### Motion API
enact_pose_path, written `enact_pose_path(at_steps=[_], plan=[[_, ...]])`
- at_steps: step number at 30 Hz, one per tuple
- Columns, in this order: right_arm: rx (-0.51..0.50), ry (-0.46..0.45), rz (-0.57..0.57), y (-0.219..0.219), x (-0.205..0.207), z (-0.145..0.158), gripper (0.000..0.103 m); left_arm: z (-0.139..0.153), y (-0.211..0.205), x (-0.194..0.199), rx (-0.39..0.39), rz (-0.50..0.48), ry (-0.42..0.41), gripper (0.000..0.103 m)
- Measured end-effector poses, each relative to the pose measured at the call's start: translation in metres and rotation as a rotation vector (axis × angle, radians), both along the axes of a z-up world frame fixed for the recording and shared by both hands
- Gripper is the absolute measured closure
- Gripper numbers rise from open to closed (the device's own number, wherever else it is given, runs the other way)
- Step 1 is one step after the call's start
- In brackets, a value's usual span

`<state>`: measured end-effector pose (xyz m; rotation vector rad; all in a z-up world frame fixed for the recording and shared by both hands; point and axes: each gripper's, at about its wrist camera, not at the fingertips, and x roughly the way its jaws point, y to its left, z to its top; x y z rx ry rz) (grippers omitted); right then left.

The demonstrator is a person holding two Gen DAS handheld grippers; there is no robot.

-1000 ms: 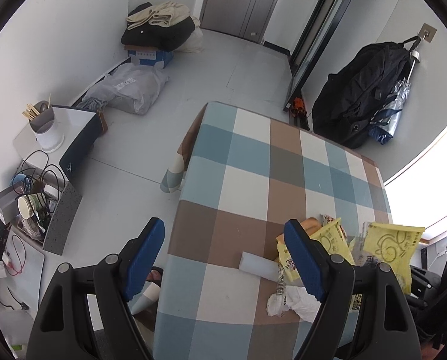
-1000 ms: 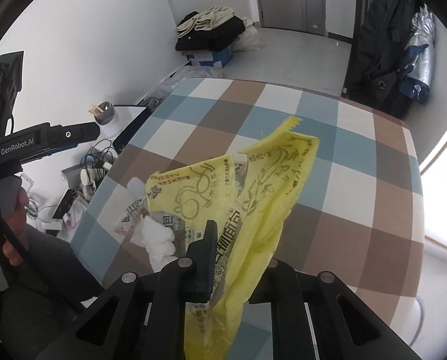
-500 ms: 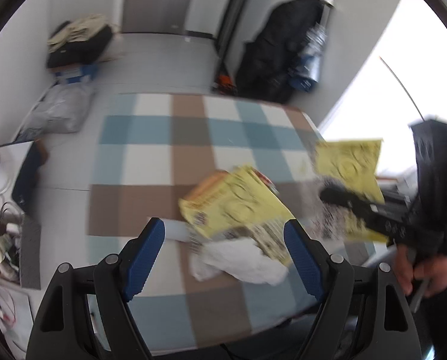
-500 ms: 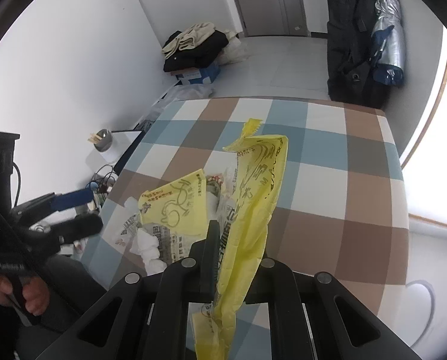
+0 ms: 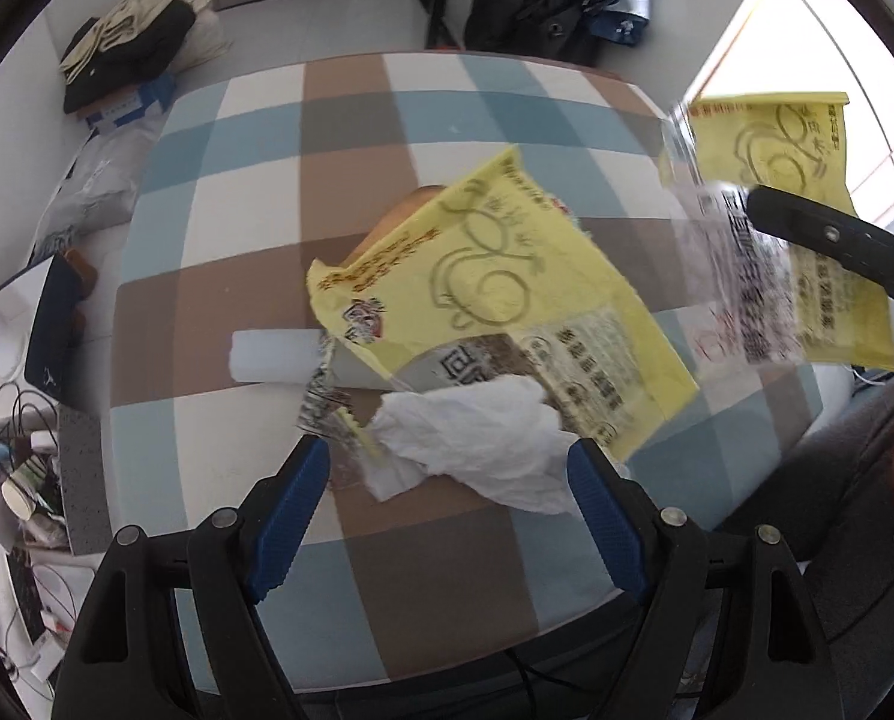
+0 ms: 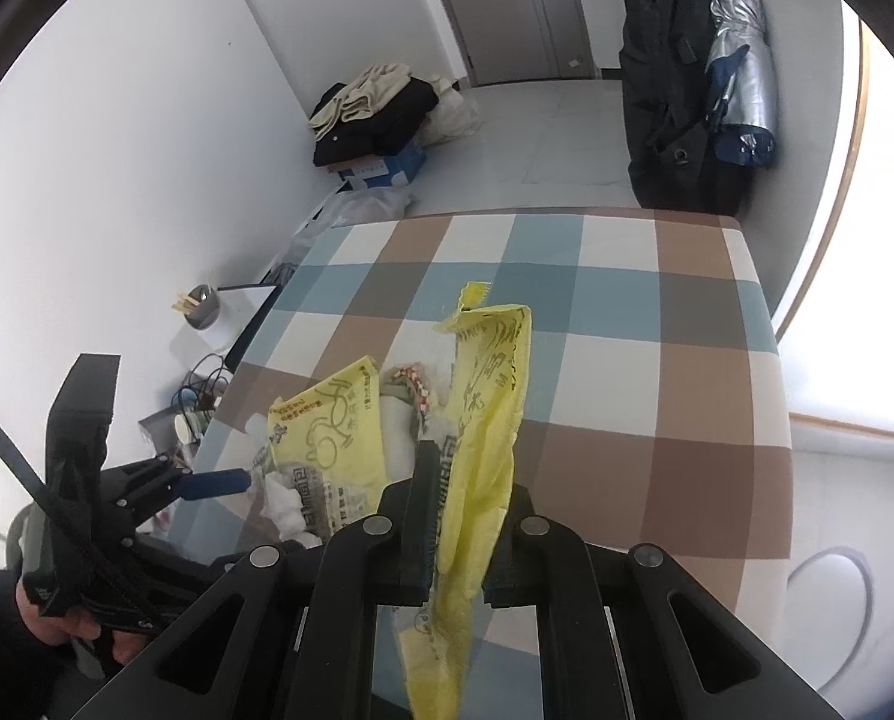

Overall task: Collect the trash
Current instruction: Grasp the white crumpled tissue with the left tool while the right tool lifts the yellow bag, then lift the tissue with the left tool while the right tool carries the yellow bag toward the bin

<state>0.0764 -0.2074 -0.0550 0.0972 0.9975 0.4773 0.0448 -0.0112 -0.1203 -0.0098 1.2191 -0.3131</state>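
Observation:
A pile of trash lies on the checked tablecloth (image 5: 219, 240): a yellow snack wrapper (image 5: 495, 306), a crumpled white tissue (image 5: 489, 438) and a white tube (image 5: 273, 354). My left gripper (image 5: 447, 510) is open, its blue pads either side of the tissue, just in front of it. My right gripper (image 6: 459, 516) is shut on a second yellow wrapper (image 6: 483, 420) and holds it up above the table; this wrapper also shows in the left wrist view (image 5: 801, 228). The pile shows in the right wrist view too, with its yellow wrapper (image 6: 327, 426).
The table's left edge drops to a floor with a grey cup of sticks (image 6: 201, 306), cables and boxes (image 5: 27, 474). Clothes on a blue box (image 6: 375, 120) and a black bag with an umbrella (image 6: 687, 90) stand by the far walls. A bright window is on the right.
My left gripper has swung right from the table's left edge and come down over the trash pile, now facing the tissue. My right gripper has lifted its yellow wrapper higher and back.

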Motion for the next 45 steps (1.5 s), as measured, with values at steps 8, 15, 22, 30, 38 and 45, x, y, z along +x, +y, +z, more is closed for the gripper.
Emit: enact_pose_path(at_steps=[8,15,22,30,38,45], plan=[[0.014,-0.007,0.004,-0.004,-0.002,0.003,0.095,-0.004,0.002,0.002,-0.018,0.012,0.009,0.059],[0.022,-0.012,0.006,-0.009,-0.006,0.005,0.096,0.0,-0.003,0.001,-0.04,-0.017,0.001,0.092],[0.034,-0.016,-0.015,-0.016,-0.01,0.007,0.096,0.02,-0.003,-0.006,-0.08,-0.027,-0.051,0.093],[0.063,-0.019,-0.034,-0.021,-0.013,0.01,0.096,0.048,0.002,-0.006,-0.181,-0.007,-0.155,0.093],[0.168,0.011,0.02,-0.012,-0.014,0.009,0.096,0.055,0.002,0.005,-0.289,-0.009,-0.162,0.093],[0.161,0.124,0.048,0.015,0.001,-0.017,0.096,0.053,0.003,0.012,-0.342,-0.025,-0.131,0.093]])
